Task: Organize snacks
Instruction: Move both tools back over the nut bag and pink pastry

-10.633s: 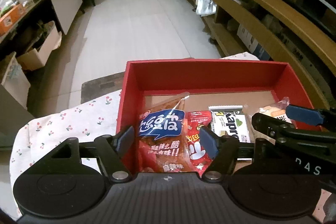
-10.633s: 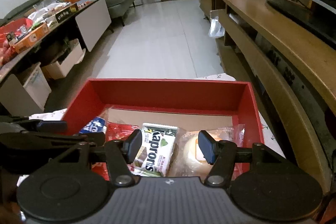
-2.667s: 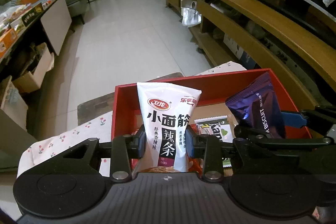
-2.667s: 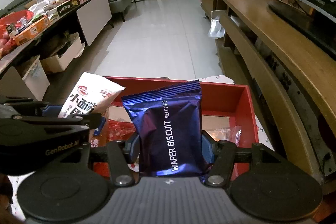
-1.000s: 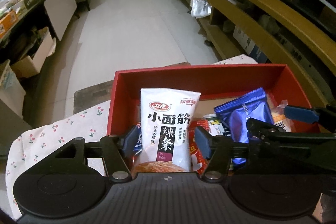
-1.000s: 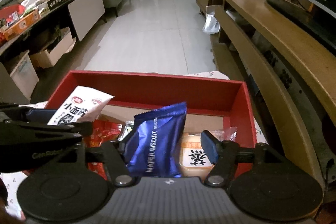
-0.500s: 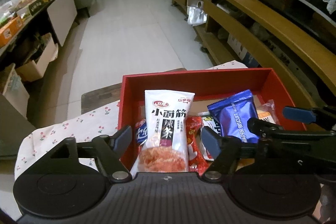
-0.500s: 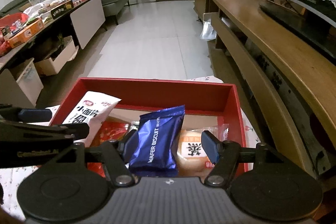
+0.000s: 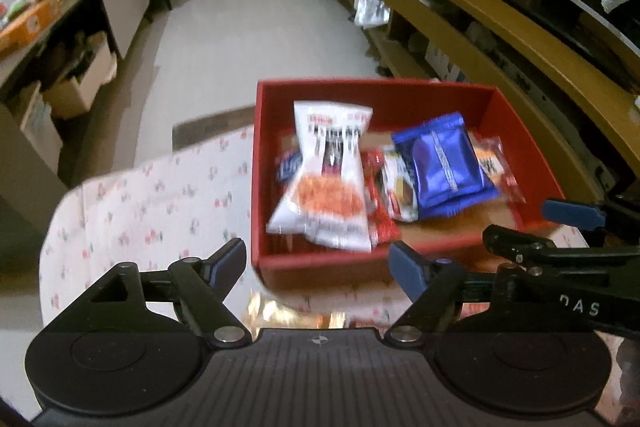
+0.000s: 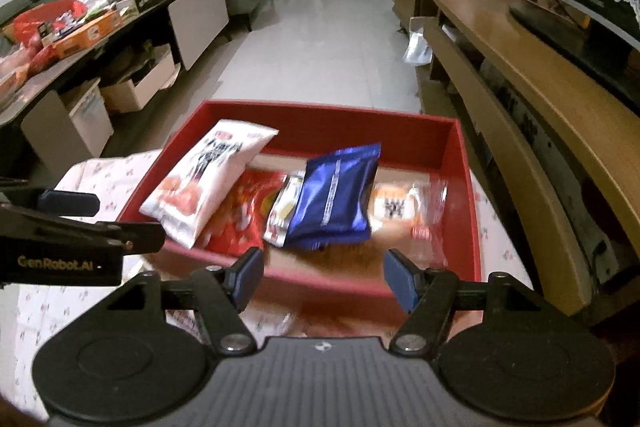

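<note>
A red box stands on the cherry-print tablecloth. In it lie a white spicy-strip packet at the left and a blue wafer biscuit packet in the middle, on top of red packets and a bun in clear wrap. My left gripper is open and empty, just short of the box's near wall. My right gripper is open and empty, also short of the near wall; it shows at the right of the left wrist view.
The cherry-print tablecloth covers the small table left of the box. A long wooden shelf unit runs along the right. A cluttered counter with cartons under it runs along the left. White tiled floor lies beyond.
Both grippers have drawn back and up from the box, open and empty. The white packet and the blue packet, let go earlier, now lie flat in the box.
</note>
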Demonstrator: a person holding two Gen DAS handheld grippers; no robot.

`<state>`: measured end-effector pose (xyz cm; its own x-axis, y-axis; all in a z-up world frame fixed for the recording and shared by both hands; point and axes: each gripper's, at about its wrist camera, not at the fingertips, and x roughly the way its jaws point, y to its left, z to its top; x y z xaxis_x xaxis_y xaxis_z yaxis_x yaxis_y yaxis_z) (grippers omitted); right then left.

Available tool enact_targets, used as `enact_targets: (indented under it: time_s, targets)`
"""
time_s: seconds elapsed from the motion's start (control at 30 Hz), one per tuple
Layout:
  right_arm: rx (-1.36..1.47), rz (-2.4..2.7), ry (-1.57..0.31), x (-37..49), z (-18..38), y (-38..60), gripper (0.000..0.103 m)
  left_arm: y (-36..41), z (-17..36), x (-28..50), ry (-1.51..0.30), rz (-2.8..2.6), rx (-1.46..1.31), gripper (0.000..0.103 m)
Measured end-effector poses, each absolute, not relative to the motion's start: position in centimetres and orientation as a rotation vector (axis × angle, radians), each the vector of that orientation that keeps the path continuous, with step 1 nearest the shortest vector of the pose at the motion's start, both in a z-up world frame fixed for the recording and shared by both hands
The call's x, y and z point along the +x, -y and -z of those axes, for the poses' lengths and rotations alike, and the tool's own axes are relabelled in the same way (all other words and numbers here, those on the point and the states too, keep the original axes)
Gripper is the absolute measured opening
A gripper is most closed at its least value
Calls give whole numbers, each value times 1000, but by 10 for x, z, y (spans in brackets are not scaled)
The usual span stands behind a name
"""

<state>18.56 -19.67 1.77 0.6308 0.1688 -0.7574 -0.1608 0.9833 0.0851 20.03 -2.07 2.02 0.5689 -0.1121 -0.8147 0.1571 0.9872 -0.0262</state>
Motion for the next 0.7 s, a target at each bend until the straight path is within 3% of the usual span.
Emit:
enact_targets:
  time_s: [0.7]
  targets:
    - [52, -169, -978, 171, 0, 226, 75, 75, 66, 173, -1148, 213, 232, 85]
